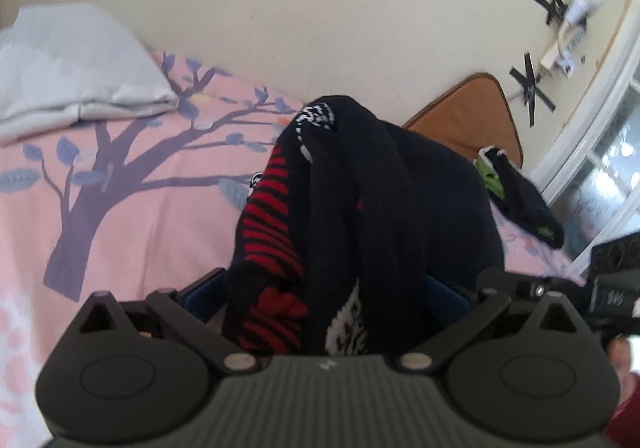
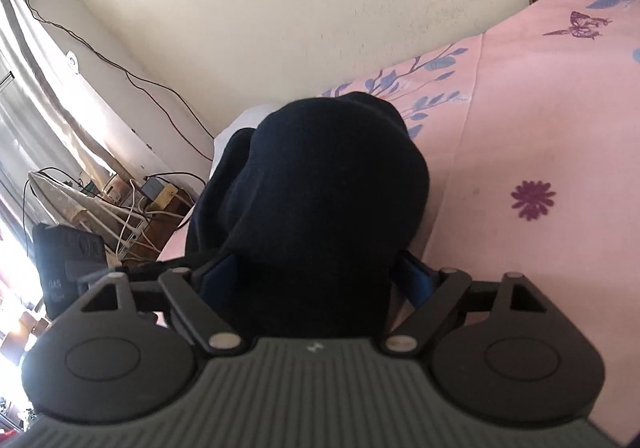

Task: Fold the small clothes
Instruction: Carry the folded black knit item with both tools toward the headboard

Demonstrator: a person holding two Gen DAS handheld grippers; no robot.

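Note:
A black knitted garment with red stripes and white pattern (image 1: 352,208) is bunched up between the fingers of my left gripper (image 1: 324,288), which is shut on it above the pink bed sheet (image 1: 140,216). In the right wrist view, the plain black part of the garment (image 2: 320,200) fills the space between the fingers of my right gripper (image 2: 316,272), which is shut on it. The fingertips of both grippers are hidden by the cloth. A second black piece with green trim (image 1: 516,192) lies on the bed at the right.
A folded grey cloth (image 1: 68,76) lies at the far left of the bed. A brown cushion (image 1: 468,120) leans against the cream wall (image 1: 320,28). A window (image 1: 612,168) is at the right. Cables and a cluttered table (image 2: 120,204) stand beside the bed.

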